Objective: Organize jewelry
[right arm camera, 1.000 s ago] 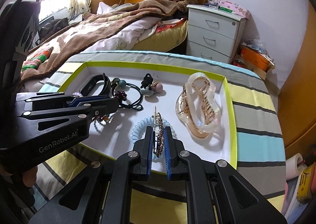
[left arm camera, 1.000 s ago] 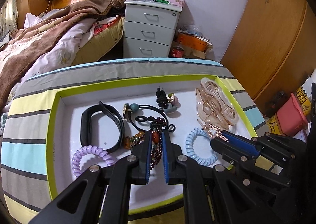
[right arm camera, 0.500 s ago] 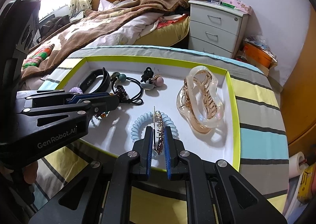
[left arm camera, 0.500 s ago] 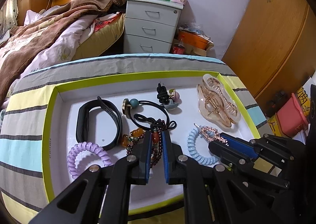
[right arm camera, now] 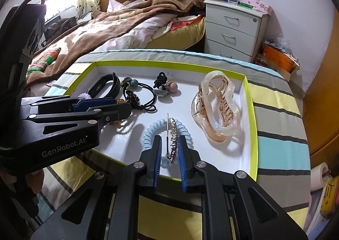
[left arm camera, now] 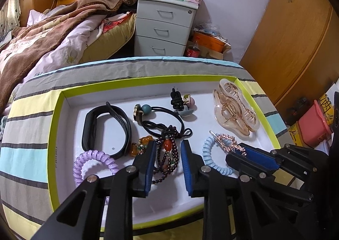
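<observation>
A white tray with a lime-green rim (left arm camera: 55, 134) lies on a striped cloth. My left gripper (left arm camera: 167, 151) is low over it with its jaws opening. A dark bead bracelet (left arm camera: 169, 151) rests on the tray floor between the pads, with a gap on each side. My right gripper (right arm camera: 169, 144) also has its jaws opening, around a rose-gold hair clip (right arm camera: 172, 138). The clip lies across a pale blue coil hair tie (right arm camera: 148, 132). In the right wrist view the left gripper (right arm camera: 118, 108) enters from the left.
The tray also holds a purple coil tie (left arm camera: 93, 161), a black wristband (left arm camera: 106, 130), a black elastic with balls (left arm camera: 161, 117), small clips (left arm camera: 182, 104) and a large clear claw clip (left arm camera: 235, 111). Behind are a bed (left arm camera: 53, 34), a white nightstand (left arm camera: 165, 28) and wooden wardrobe doors (left arm camera: 296, 39).
Both grippers were shut, the left on the bead bracelet and the right on the hair clip. Now both pairs of jaws have parted and the two pieces lie loose on the tray.
</observation>
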Tool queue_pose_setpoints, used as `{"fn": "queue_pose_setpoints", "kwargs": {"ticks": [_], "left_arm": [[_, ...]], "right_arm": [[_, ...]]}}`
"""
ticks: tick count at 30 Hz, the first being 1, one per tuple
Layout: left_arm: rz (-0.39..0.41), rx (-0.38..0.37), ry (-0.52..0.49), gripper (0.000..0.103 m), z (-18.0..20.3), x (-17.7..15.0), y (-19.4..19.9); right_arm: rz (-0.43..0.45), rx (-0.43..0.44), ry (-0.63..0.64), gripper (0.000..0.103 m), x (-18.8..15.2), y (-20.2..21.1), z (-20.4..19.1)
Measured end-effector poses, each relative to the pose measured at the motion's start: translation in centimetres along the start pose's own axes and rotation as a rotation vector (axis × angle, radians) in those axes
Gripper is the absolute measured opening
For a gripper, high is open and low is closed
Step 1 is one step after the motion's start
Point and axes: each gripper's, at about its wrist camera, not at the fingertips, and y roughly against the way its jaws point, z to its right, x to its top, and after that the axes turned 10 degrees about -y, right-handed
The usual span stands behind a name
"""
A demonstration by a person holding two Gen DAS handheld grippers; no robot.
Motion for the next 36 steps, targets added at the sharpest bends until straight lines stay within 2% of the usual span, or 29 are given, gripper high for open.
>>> {"fn": "queue_pose_setpoints", "kwargs": {"ticks": [2,8,10,14,18,32,36], "left_arm": [[0.0,0.004,0.001,0.028,-0.1,0.0,0.1],[0.003,0.006,0.002,0.031,-0.2,0.0,0.3],[0.003,0.013,0.005,0.036,-0.1,0.0,0.4],[0.006,0.015,0.006,0.039,-0.2,0.0,0.7],[0.007,0.021,0.008,0.044,-0.2,0.0,0.8],[0.022,0.049,0.018,0.051,0.0,-0.4,2.4],[0.047,0.095,0.007,0.054,0.3,-0.9,3.8]], "right_arm": [[0.0,0.008,-0.002,0.027,0.0,0.1,0.0],[0.005,0.008,-0.004,0.028,0.0,0.4,-0.1],[0.011,0.009,-0.008,0.029,0.0,0.5,-0.1],[0.018,0.007,-0.014,0.041,0.1,0.8,0.0],[0.024,0.009,-0.012,0.041,0.1,1.1,-0.1],[0.06,-0.026,-0.025,0.041,-0.3,2.5,-0.1],[0.088,-0.049,-0.036,0.041,-0.9,3.5,-0.1]]}}
